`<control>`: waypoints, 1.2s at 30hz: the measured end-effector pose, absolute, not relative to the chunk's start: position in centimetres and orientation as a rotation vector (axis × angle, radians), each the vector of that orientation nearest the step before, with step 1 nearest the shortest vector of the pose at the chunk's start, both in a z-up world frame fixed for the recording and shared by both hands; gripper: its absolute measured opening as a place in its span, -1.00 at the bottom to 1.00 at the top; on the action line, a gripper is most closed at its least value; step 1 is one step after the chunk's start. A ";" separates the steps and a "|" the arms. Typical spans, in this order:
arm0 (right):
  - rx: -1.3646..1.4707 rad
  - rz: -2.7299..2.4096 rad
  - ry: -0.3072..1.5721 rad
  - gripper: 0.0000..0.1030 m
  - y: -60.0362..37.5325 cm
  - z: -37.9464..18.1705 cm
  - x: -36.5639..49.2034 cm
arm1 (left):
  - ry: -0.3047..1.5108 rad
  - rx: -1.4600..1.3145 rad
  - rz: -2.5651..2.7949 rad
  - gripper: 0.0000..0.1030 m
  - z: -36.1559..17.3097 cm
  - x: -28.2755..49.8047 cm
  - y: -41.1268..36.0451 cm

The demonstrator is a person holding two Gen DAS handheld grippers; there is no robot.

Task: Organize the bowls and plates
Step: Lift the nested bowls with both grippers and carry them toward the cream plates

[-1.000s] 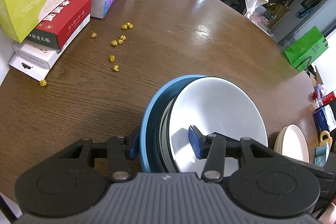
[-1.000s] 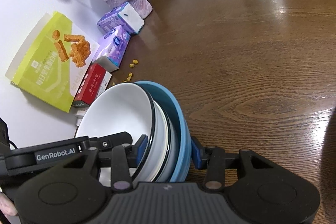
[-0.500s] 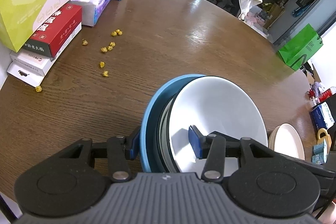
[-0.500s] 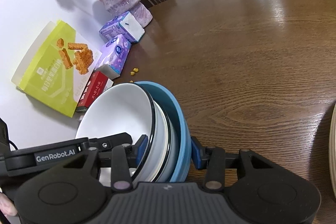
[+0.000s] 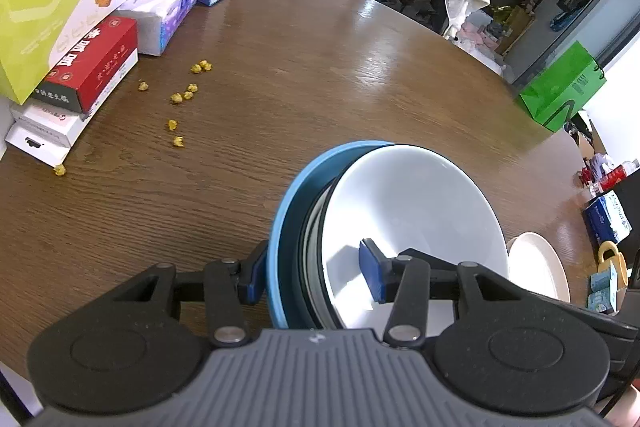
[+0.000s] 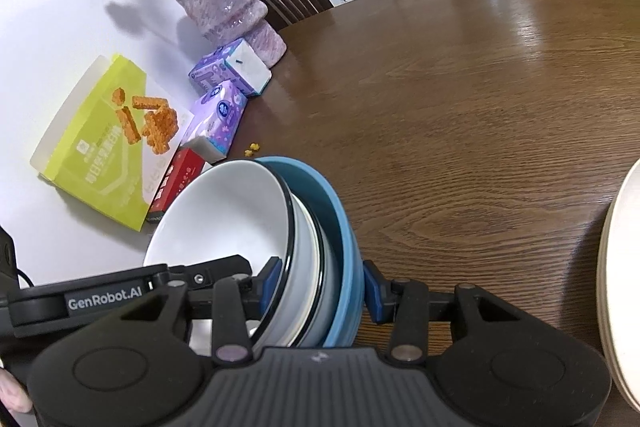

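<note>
— Both claws, what are they doing? Left claw [image 5: 312,277] first.

— Clamped on the stack of bowls [image 5: 400,219]: one blue pad sits outside the blue bowl [image 5: 280,239], the other inside the white bowl [image 5: 416,211] on top. The right claw [image 6: 318,289] grips the same stack from the opposite rim, one pad inside the white bowl [image 6: 224,223], one pressed against the blue outer wall [image 6: 344,239].

— So the stack is held between the two?

— Yes, nested and tilted on edge, above the brown wooden worktop [image 5: 320,67]. Whether its lower edge touches the wood I cannot tell; the claws hide it.

— What lies around the stack?

— Beyond it, toward the wall, a yellow-green snack box [image 6: 104,147], a red box [image 5: 92,67] on white boxes, and two purple tissue packs [image 5: 168,7]. Small yellow crumbs [image 5: 184,95] are scattered between those packs and the stack. A pink vase [image 6: 228,7] with dried roses stands past the tissue packs.

— Any other dishes?

— A pile of cream plates [image 6: 620,279] rests on the worktop just beside the stack, on the right claw's side. A green bag [image 5: 560,87] sits well beyond the worktop's far edge.
</note>
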State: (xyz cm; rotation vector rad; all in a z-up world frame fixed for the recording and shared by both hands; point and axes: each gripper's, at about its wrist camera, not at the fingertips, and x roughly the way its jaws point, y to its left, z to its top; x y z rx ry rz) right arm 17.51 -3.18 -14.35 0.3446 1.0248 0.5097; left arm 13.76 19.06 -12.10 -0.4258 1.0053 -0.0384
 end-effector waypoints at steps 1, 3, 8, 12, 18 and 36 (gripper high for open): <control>0.346 0.508 1.023 -0.19 -3.3 -14.3 17.5 | 1.004 -0.425 -0.039 -0.09 -12.0 13.7 18.9; 0.348 0.506 1.020 -0.19 -3.7 -14.2 17.4 | 1.001 -0.424 -0.041 -0.09 -11.9 13.7 18.5; 0.351 0.499 1.010 -0.19 -4.6 -13.9 17.1 | 0.997 -0.417 -0.049 -0.09 -11.5 13.6 17.5; 0.354 0.494 1.005 -0.19 -5.5 -13.7 16.9 | 0.994 -0.413 -0.055 -0.09 -11.3 13.5 16.6; 0.360 0.485 0.995 -0.19 -6.9 -13.5 16.7 | 0.990 -0.405 -0.066 -0.09 -11.1 13.4 15.3; 0.374 0.443 0.970 -0.19 -10.9 -12.8 16.0 | 0.984 -0.390 -0.107 -0.09 -10.7 13.8 11.6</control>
